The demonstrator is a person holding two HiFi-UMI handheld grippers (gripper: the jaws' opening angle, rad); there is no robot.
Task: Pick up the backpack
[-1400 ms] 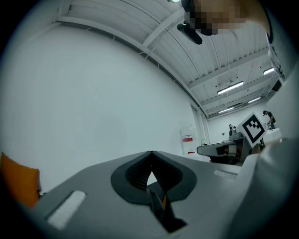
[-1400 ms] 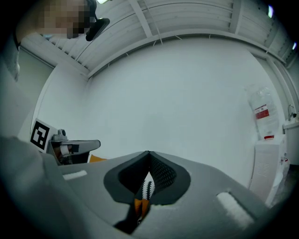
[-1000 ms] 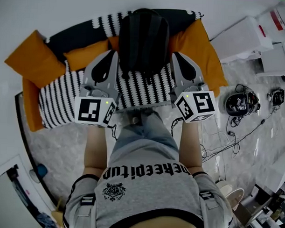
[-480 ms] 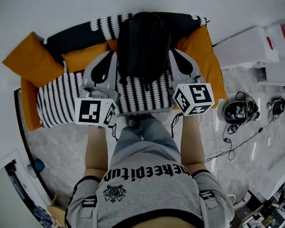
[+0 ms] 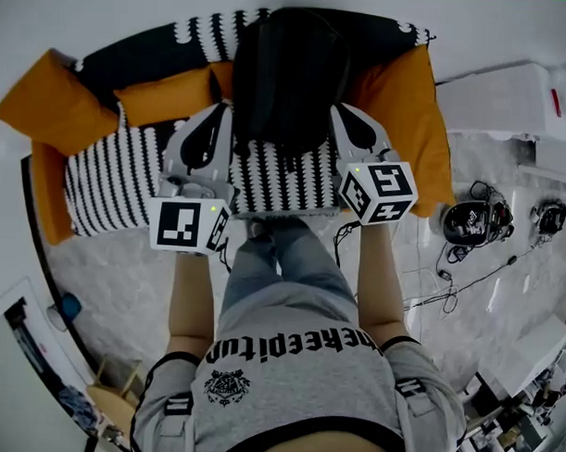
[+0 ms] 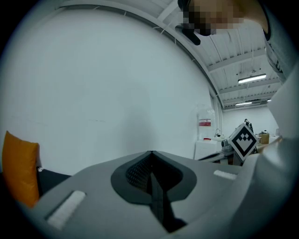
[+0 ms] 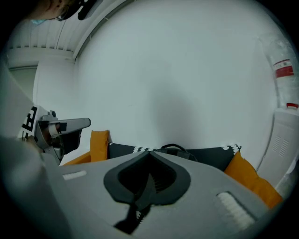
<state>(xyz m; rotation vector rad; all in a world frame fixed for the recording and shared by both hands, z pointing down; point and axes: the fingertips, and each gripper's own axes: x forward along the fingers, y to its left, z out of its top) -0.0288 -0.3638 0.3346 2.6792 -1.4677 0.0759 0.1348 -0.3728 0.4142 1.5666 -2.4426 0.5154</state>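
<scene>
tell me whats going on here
A person stands facing a striped sofa with orange cushions, holding a gripper in each hand. A black backpack stands upright against the sofa's back. The left gripper and right gripper are held out on either side of it, both with jaws shut and nothing between them. The backpack is not yet gripped.
</scene>
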